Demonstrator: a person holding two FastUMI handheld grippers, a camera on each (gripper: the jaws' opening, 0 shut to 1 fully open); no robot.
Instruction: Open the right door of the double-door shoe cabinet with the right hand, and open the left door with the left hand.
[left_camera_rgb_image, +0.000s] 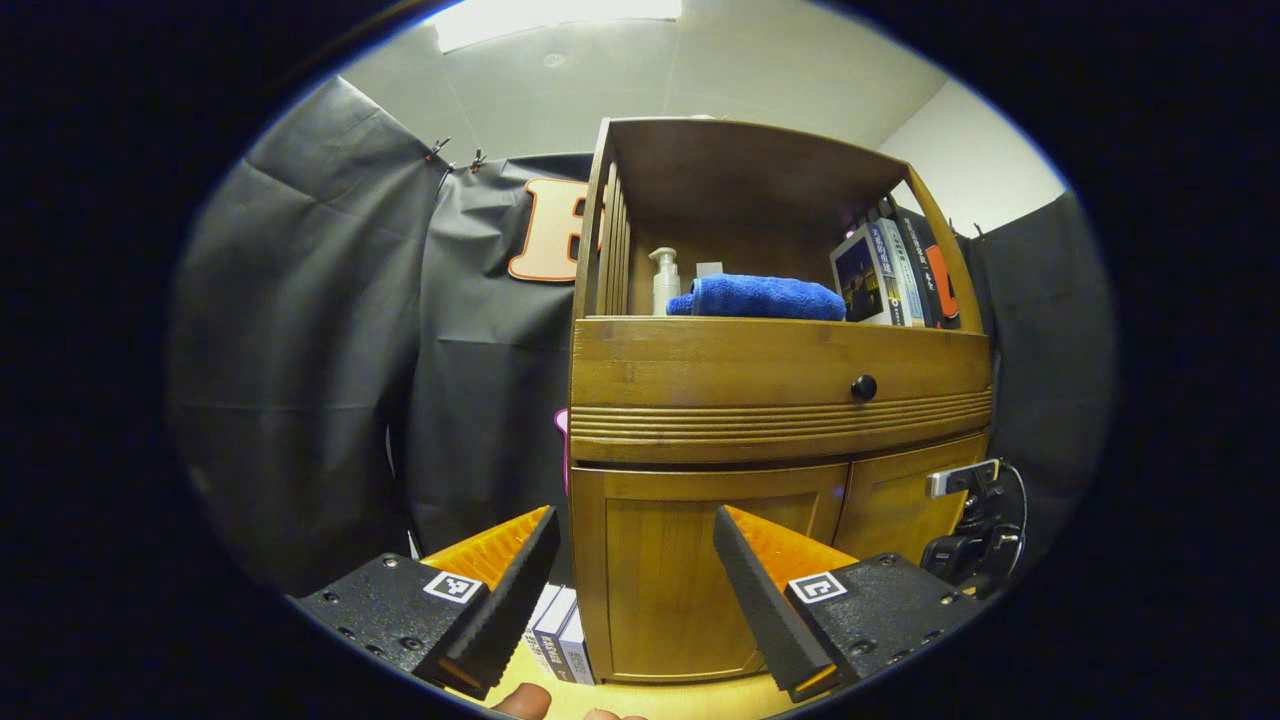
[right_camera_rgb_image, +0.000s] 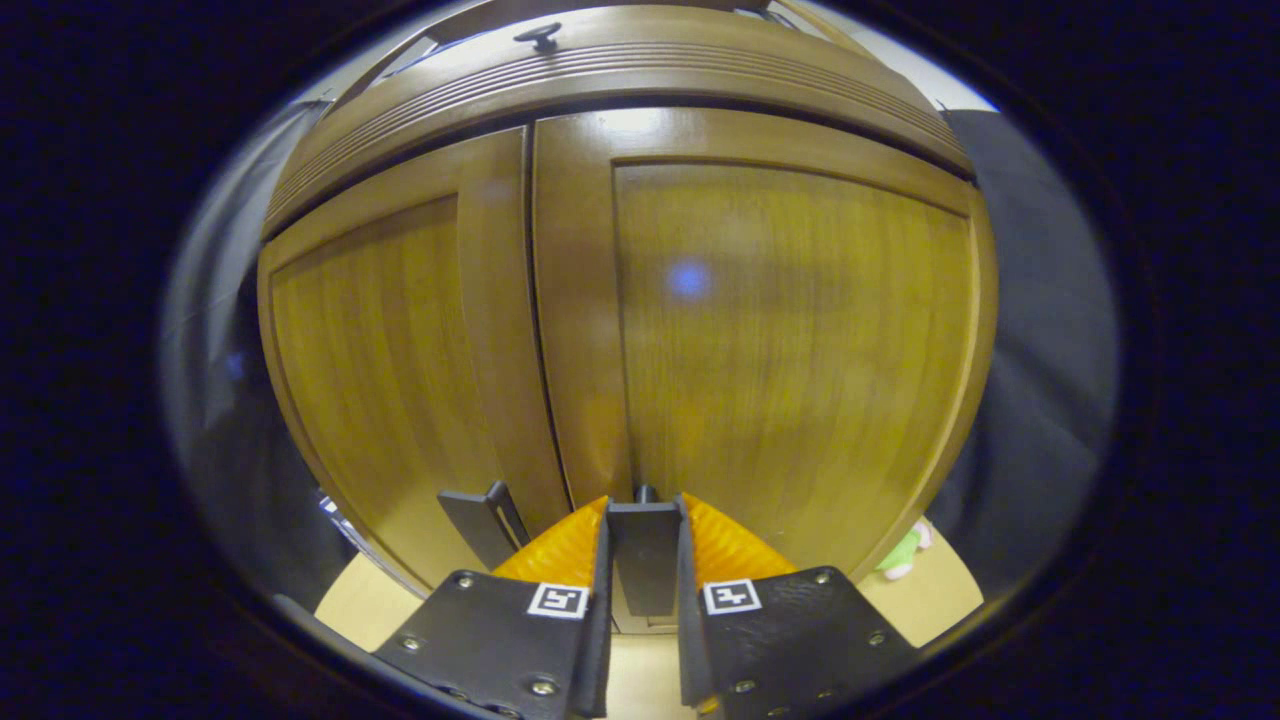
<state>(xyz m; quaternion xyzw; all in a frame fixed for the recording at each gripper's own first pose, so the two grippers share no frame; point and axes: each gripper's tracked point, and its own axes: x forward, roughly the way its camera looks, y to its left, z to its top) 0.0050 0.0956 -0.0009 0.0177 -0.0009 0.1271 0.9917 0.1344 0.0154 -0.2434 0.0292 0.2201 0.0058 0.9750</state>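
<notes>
In the left gripper view the wooden shoe cabinet (left_camera_rgb_image: 780, 400) stands ahead, its left door (left_camera_rgb_image: 690, 580) and right door (left_camera_rgb_image: 890, 510) both closed. My left gripper (left_camera_rgb_image: 635, 520) is open and hangs short of the left door, holding nothing. The right gripper (left_camera_rgb_image: 950, 485) is at the right door's front. Up close in the right gripper view, my right gripper (right_camera_rgb_image: 643, 515) is shut on the right door's dark flat handle (right_camera_rgb_image: 645, 560). The left door's handle (right_camera_rgb_image: 485, 520) sticks out just left of the seam between the left door (right_camera_rgb_image: 380, 370) and the right door (right_camera_rgb_image: 790, 340).
A drawer with a black knob (left_camera_rgb_image: 864, 387) sits above the doors. The open shelf holds a blue towel (left_camera_rgb_image: 760, 297), a pump bottle (left_camera_rgb_image: 665, 280) and books (left_camera_rgb_image: 895, 270). More books (left_camera_rgb_image: 560, 640) stand on the floor by the cabinet's left side. A green toy (right_camera_rgb_image: 905, 550) lies on the floor at the right.
</notes>
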